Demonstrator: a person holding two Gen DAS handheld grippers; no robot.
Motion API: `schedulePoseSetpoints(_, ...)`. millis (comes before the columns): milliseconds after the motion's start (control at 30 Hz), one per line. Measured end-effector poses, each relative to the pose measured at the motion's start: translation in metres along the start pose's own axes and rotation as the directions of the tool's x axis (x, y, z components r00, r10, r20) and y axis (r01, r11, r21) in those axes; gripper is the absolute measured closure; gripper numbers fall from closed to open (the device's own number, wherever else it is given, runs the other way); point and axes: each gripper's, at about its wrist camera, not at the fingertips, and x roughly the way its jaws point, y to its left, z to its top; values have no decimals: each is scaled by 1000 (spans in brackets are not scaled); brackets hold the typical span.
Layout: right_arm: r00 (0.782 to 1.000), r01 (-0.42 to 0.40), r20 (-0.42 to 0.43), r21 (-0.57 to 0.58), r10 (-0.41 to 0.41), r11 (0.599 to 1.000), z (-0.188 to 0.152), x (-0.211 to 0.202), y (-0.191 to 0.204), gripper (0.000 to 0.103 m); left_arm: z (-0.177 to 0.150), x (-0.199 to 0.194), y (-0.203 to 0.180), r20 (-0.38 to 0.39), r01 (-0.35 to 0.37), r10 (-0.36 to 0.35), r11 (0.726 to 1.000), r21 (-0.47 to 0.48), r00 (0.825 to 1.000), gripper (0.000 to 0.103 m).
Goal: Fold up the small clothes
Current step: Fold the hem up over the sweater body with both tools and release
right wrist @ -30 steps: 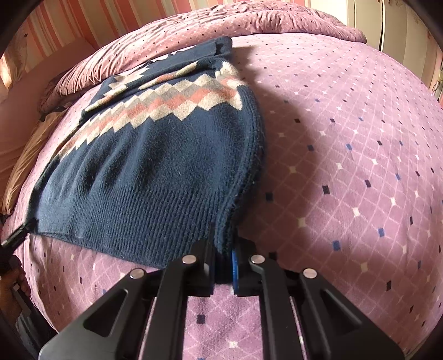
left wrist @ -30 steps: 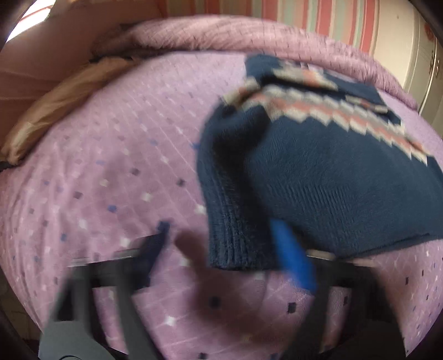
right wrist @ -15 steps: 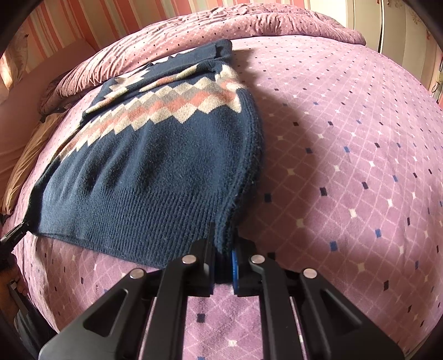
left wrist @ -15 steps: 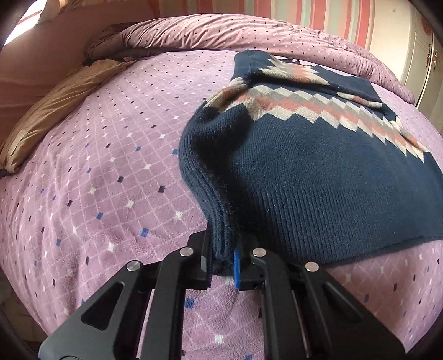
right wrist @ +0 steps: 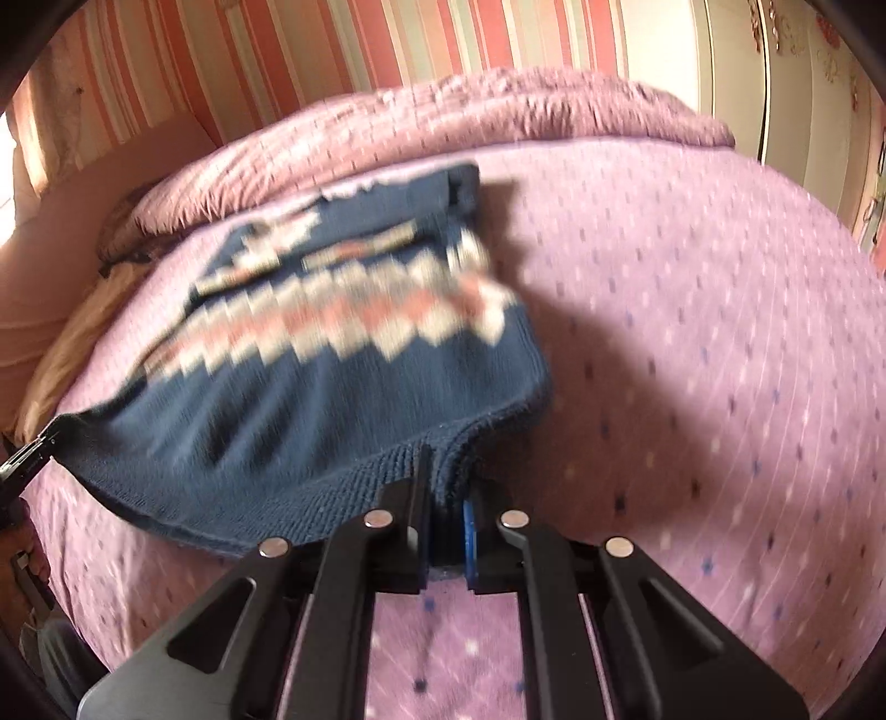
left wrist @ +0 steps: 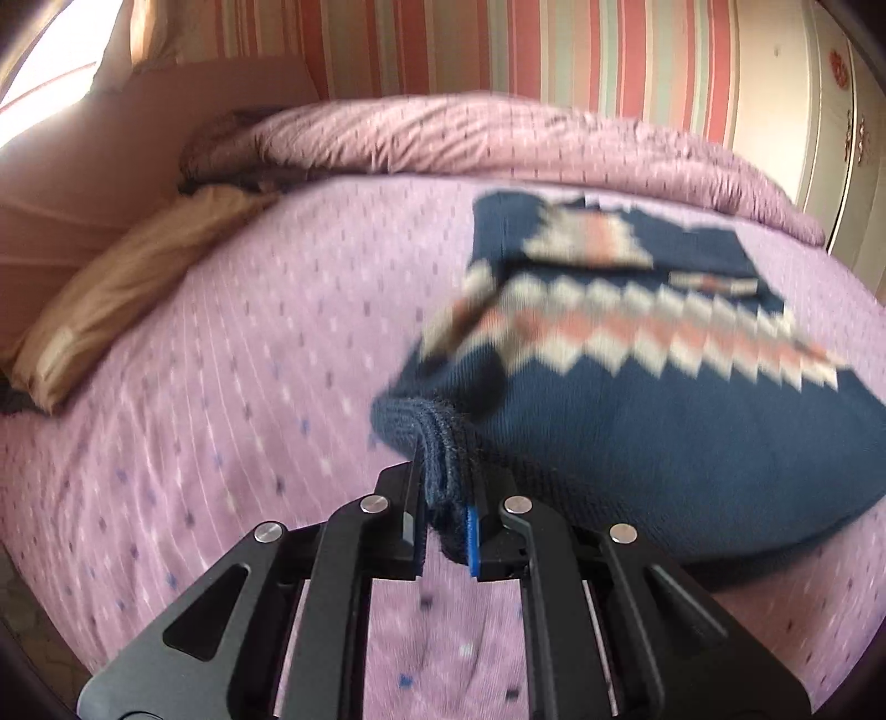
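A small navy sweater point(left wrist: 692, 421) with a pink and white diamond band lies on the purple bedspread point(left wrist: 249, 387); it also shows in the right wrist view point(right wrist: 310, 387). My left gripper point(left wrist: 447, 520) is shut on the sweater's ribbed hem at its left corner. My right gripper point(right wrist: 446, 531) is shut on the hem at the right corner. Both corners are lifted off the bed, and the hem hangs between them. The left gripper's tip point(right wrist: 27, 454) shows at the right wrist view's left edge.
A rolled purple duvet point(left wrist: 498, 138) lies along the far side of the bed. A tan pillow point(left wrist: 122, 288) rests at the left by the headboard. A striped wall point(left wrist: 554, 50) and white wardrobe doors point(left wrist: 841, 138) stand behind. The bed edge drops off near me.
One second ago my left gripper was open near the hem; it has shut on it. Both grippers have since lifted the hem corners up, and the views are blurred by motion.
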Motion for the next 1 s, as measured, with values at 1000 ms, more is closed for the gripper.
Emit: schedulePoseSetpoints(1000,982,45,-187,60,-33,997,163,215,-13,90,119,225,-49,-135,-111,122,990,90,983,89)
